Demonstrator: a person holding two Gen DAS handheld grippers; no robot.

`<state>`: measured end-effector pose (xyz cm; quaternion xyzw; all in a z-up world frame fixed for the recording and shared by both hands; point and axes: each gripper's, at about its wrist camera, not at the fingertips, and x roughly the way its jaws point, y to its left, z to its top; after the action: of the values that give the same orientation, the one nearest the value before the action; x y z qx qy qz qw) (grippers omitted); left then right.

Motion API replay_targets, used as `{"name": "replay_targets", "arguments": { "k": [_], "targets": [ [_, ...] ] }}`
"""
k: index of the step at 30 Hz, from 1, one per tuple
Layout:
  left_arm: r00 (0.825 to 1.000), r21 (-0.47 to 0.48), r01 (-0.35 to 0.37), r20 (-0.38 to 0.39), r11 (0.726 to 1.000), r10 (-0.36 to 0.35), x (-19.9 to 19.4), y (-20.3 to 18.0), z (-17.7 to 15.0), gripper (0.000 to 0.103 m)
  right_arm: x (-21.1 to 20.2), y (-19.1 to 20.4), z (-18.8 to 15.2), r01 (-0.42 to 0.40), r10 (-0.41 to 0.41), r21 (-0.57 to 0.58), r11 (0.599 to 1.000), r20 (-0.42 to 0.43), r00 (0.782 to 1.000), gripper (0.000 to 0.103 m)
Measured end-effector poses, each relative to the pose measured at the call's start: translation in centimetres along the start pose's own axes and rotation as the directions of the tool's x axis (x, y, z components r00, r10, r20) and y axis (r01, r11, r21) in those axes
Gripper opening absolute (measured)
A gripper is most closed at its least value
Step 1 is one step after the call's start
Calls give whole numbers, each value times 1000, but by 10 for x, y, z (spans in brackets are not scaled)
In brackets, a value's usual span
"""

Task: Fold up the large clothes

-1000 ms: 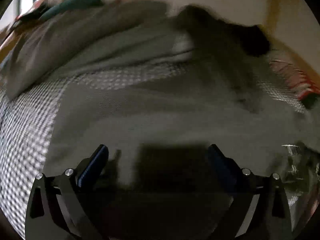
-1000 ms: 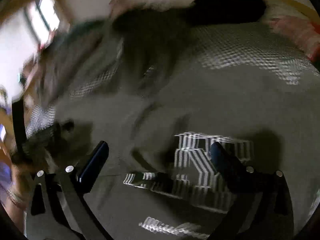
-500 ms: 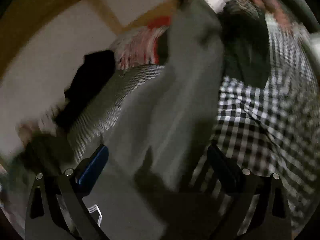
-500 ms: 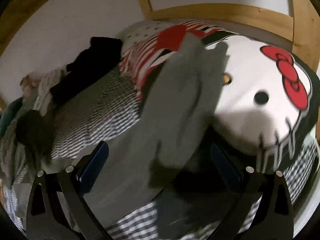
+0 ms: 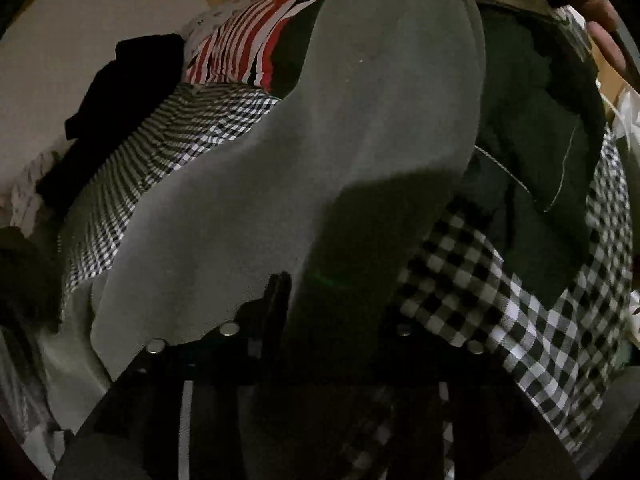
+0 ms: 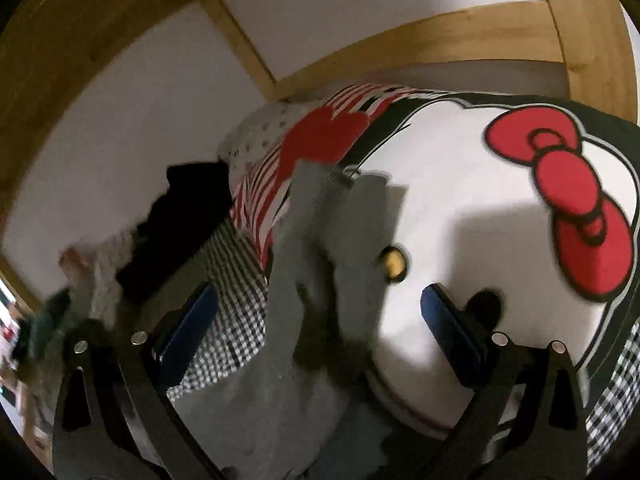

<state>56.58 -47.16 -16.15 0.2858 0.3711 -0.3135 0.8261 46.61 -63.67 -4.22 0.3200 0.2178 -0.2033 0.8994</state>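
Note:
A large grey garment (image 5: pixel 360 120) lies stretched over the checkered bedding (image 5: pixel 520 300). In the left wrist view my left gripper (image 5: pixel 312 312) is shut on a fold of it close to the lens; the fabric hides the right finger. In the right wrist view the garment's grey ribbed end (image 6: pixel 332 240) runs up between the fingers of my right gripper (image 6: pixel 316 328), which is wide open and holds nothing, its blue pads (image 6: pixel 188 324) well apart on either side of the cloth.
A Hello Kitty pillow (image 6: pixel 500 220) with a red bow lies to the right. A red striped cushion (image 5: pixel 248 40), a black garment (image 5: pixel 120 92) and a dark green garment (image 5: pixel 540 120) lie around. A wooden bed frame (image 6: pixel 440 36) and white wall stand behind.
Both grippers swung from the bed's middle toward the pillow end. The left gripper went from open to shut on the grey garment. The right gripper stayed open.

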Motion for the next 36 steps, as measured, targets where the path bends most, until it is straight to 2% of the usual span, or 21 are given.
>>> {"name": "replay_targets", "arguments": {
  "k": [2, 4, 6, 7, 9, 12, 17, 22, 24, 27, 29, 31, 32, 33, 35, 36],
  "targets": [
    [1000, -36, 20, 15, 999, -19, -1, 9, -2, 11, 10, -7, 8, -42, 41, -6, 999, -49, 998, 101],
    [996, -104, 89, 22, 991, -87, -4, 23, -3, 10, 22, -6, 17, -65, 63, -27, 998, -81, 995, 100],
    [993, -128, 117, 31, 985, -114, -8, 27, -6, 9, 31, -4, 25, -66, 64, -23, 998, -89, 994, 99],
    [993, -128, 120, 37, 984, -116, -10, 27, -7, 9, 35, -3, 28, -61, 59, -16, 998, -88, 994, 95],
    [993, -117, 115, 39, 986, -112, -13, 26, -9, 9, 46, -3, 33, -18, 18, -3, 1000, -102, 995, 10],
    [993, -119, 117, 41, 986, -113, -16, 26, -15, 10, 54, -14, 31, -57, 64, 63, 996, -107, 992, 8],
    [991, -166, 124, 61, 978, -115, -25, 35, -27, 10, 39, -4, 20, -179, 183, 48, 983, -95, 979, 7],
    [991, -267, 113, 101, 957, -89, -56, 70, -46, 9, 1, 42, 21, -308, 308, 5, 951, -77, 948, 7],
    [992, -309, 95, 108, 946, -64, -70, 88, -61, 10, -15, 76, 18, -360, 355, -46, 932, -87, 931, 7],
    [995, -369, 52, 100, 928, -16, -84, 118, -84, 10, -37, 146, 6, -457, 443, -122, 881, -125, 888, 7],
    [995, -419, 47, 95, 907, -8, -93, 140, -102, 12, -51, 204, -11, -532, 508, -168, 830, -166, 845, 7],
    [995, -490, 46, 102, 871, 5, -109, 168, -131, 16, -60, 254, -31, -585, 552, -207, 784, -195, 810, 7],
    [995, -510, 33, 99, 860, 21, -117, 177, -143, 33, -63, 278, -43, -614, 576, -217, 759, -215, 789, 7],
    [994, -536, 11, 97, 844, 48, -129, 191, -161, 60, -64, 301, -55, -641, 597, -220, 736, -237, 767, 7],
    [991, -570, -13, 104, 822, 88, -148, 211, -189, 75, -64, 349, -89, -692, 630, -227, 686, -290, 720, 7],
    [990, -586, -19, 101, 810, 96, -159, 225, -209, 79, -64, 376, -114, -719, 644, -234, 654, -327, 692, 7]
  ]
}}
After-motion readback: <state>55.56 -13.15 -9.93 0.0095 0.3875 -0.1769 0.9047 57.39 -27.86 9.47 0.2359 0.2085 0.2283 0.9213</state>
